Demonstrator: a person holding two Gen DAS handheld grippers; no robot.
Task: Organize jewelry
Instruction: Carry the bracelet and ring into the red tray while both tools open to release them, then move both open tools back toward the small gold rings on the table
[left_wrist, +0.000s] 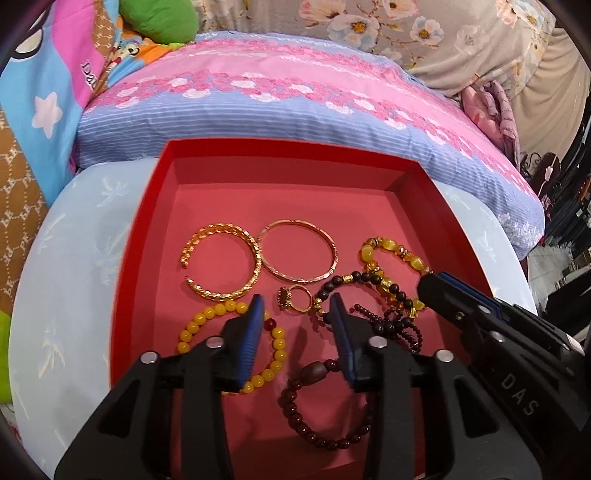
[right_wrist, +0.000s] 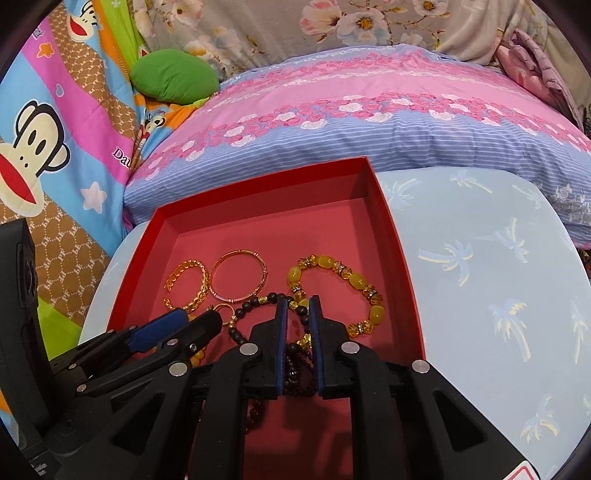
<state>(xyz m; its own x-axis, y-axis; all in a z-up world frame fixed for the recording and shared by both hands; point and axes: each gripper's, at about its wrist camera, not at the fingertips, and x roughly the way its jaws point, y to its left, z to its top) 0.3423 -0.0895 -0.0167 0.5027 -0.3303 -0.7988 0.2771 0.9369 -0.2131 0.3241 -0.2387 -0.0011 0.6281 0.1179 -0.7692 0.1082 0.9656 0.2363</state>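
A shallow red box (left_wrist: 147, 236) with a pinkish floor sat on a pale blue table (left_wrist: 74, 258) printed with palm trees, beside a pink-and-blue flowered pillow (left_wrist: 295, 92) on the bed. Inside lay the jewelry: an open gold cuff bangle (left_wrist: 221, 262) with a leafy, twisted texture, its gap facing the box's left wall, and touching its right side a thin, closed rose-gold bangle (left_wrist: 297, 251), both flat on the floor. Just below them a gold ring (left_wrist: 295, 299) with a dark stone rested tilted, the stone toward the left. A yellow bead bracelet (left_wrist: 207, 317) with a red bead lay at lower left, a dark red bead bracelet (left_wrist: 317, 417) with one large oval bead nearest the camera, and a chunky yellow stone bracelet (right_wrist: 332, 291) toward the right wall, overlapped by a black bead bracelet (left_wrist: 369, 284) with gold charms. The left tongs (left_wrist: 298, 306) hovered spread wide over the ring and yellow beads, gripping nothing. The right tongs (right_wrist: 298, 306) were nearly pressed together, a narrow gap remaining; whether they pinched the dark bead strand (right_wrist: 297, 365) seen between them could not be told.
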